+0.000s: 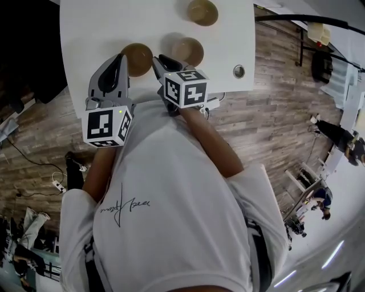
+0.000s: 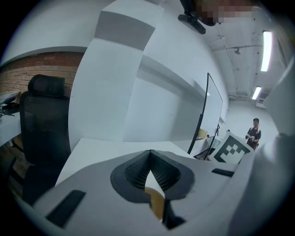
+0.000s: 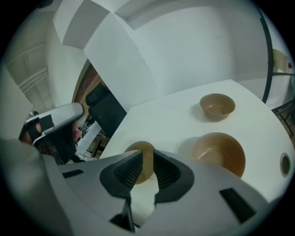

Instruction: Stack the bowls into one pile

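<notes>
Three brown bowls stand apart on the white table (image 1: 102, 28): a far one (image 1: 202, 11), a middle one (image 1: 187, 50) and a near left one (image 1: 137, 59). My left gripper (image 1: 121, 59) is just left of the near left bowl, and its jaws meet at the tips with nothing gripped. In the left gripper view, a sliver of brown bowl (image 2: 156, 200) shows under the left gripper (image 2: 150, 153). My right gripper (image 1: 158, 60) sits between the near left and middle bowls, open. In the right gripper view, the near left bowl (image 3: 144, 159) shows through the gap of the right gripper (image 3: 147, 161), not touched.
A round cable hole (image 1: 238, 71) is in the table near its front right edge. A black office chair (image 2: 46, 120) stands beyond the table's far left side. The wooden floor (image 1: 274, 114) lies to the right, with people (image 1: 336, 137) further off.
</notes>
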`<state>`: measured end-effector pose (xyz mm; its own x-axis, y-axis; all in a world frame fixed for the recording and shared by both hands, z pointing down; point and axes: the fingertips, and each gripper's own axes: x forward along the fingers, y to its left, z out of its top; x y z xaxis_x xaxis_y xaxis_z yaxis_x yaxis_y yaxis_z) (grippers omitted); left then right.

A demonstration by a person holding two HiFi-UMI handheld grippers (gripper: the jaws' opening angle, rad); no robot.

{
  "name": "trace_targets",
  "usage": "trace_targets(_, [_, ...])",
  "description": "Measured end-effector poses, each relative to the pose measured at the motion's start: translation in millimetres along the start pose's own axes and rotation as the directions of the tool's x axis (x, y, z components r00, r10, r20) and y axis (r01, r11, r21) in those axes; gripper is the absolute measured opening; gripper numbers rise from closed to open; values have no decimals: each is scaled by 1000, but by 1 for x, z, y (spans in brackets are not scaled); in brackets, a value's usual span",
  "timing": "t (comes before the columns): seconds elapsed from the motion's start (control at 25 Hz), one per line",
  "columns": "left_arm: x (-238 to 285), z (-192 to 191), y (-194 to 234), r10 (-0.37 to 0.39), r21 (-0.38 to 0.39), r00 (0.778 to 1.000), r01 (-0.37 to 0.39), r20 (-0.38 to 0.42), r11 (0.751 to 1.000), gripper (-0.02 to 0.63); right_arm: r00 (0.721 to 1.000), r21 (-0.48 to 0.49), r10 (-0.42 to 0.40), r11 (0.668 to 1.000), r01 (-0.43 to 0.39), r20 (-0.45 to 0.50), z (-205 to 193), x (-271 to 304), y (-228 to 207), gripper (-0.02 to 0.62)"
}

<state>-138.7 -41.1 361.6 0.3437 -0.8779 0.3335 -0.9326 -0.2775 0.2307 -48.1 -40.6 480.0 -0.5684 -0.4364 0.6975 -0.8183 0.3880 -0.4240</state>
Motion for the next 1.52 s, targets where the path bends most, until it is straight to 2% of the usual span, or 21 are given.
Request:
trace_targets(0.28, [5,3,7,55,-9,998,-55,-1,998,6,996,4,28,1000,-27,-89,-14,24,-7,71])
trace_targets(0.52, [8,4,7,68,-7,998,-68,-12,998,6,990,18,45,999,-44,-132,-18,35,-11,75])
trace_targets(1.24, [9,5,13,41,-13,999,-42,-14,999,6,974,38,17,999,-9,-225,-41,52,-15,75])
trace_targets(1.52, [9,7,20,36,-21,999,-36,0,999,6,972,57,8,998,6,-234,-42,55,-15,51])
